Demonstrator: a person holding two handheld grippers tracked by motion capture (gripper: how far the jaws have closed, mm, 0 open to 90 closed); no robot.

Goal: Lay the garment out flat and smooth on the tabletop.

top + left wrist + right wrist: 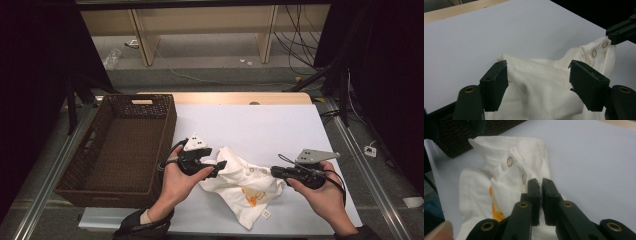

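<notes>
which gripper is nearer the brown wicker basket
Left. The left gripper sits just beside the basket's right wall, jaws open over the white garment. The right gripper is farther off, shut at the garment's far edge.

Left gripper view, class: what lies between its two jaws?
The white garment lies in the gap, bunched up; the left gripper stands open, its pads apart from the cloth. The high view shows that gripper at the garment's edge.

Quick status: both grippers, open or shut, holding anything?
Left gripper: open, fingers either side of the white garment, not pressing it.
Right gripper: shut at the garment's edge; whether it pinches cloth cannot be told.
</notes>
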